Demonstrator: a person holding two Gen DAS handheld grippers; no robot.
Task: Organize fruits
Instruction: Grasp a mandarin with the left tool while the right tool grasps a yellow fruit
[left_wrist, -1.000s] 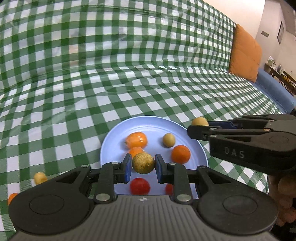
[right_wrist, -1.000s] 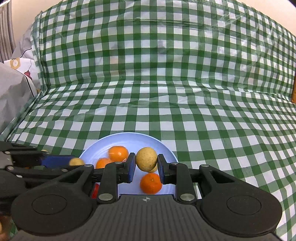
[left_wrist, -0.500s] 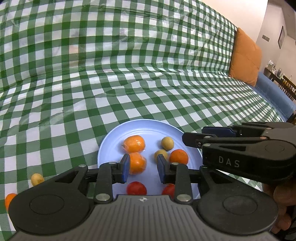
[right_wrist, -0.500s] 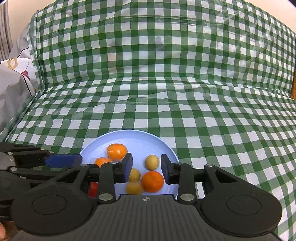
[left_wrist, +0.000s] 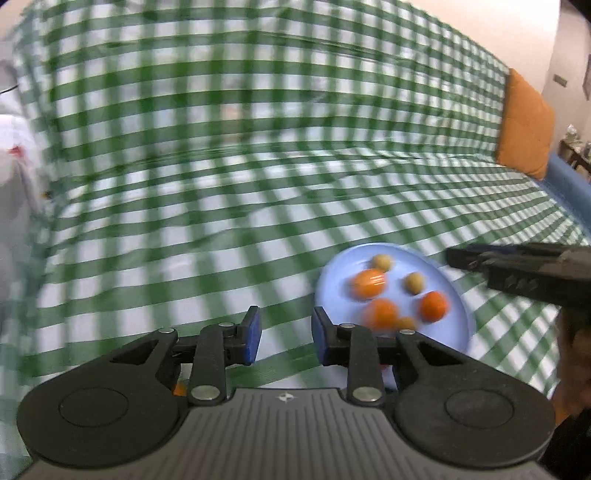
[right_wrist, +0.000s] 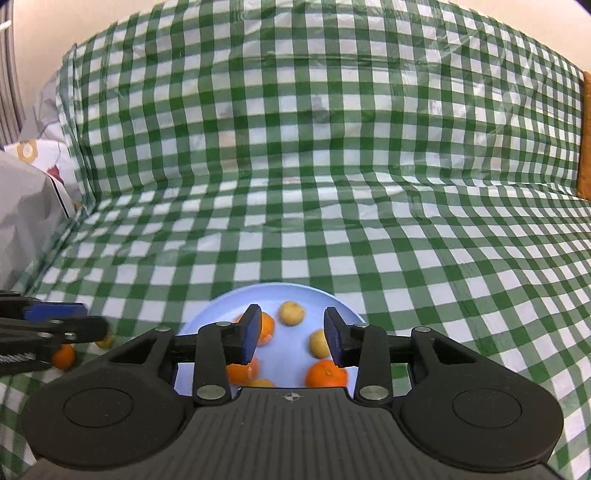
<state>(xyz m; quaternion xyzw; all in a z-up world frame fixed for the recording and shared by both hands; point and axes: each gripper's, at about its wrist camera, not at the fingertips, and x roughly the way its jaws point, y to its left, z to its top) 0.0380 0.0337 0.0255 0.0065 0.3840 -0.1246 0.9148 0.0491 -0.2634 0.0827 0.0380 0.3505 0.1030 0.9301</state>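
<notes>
A light blue plate (left_wrist: 334, 280) (right_wrist: 229, 306) lies on the green checked cloth and holds several oranges (left_wrist: 368, 283) (right_wrist: 327, 373) and small yellow-brown fruits (left_wrist: 414, 282) (right_wrist: 291, 312). My left gripper (left_wrist: 284, 334) is open and empty, over the cloth just left of the plate; its view is blurred. My right gripper (right_wrist: 290, 334) is open and empty, above the plate's near part. It also shows at the right of the left wrist view (left_wrist: 517, 269). An orange (right_wrist: 63, 356) and a small yellow fruit (right_wrist: 105, 340) lie on the cloth left of the plate, by the left gripper's fingers (right_wrist: 55, 312).
The checked cloth (right_wrist: 332, 184) covers a sofa seat and back. An orange cushion (left_wrist: 526, 122) stands at the far right. A grey and white pillow (right_wrist: 26, 206) lies at the left end.
Both grippers let their yellow-brown fruits drop onto the plate and opened. My left gripper then swung left off the plate. My right gripper opened wider and drew back a little.
</notes>
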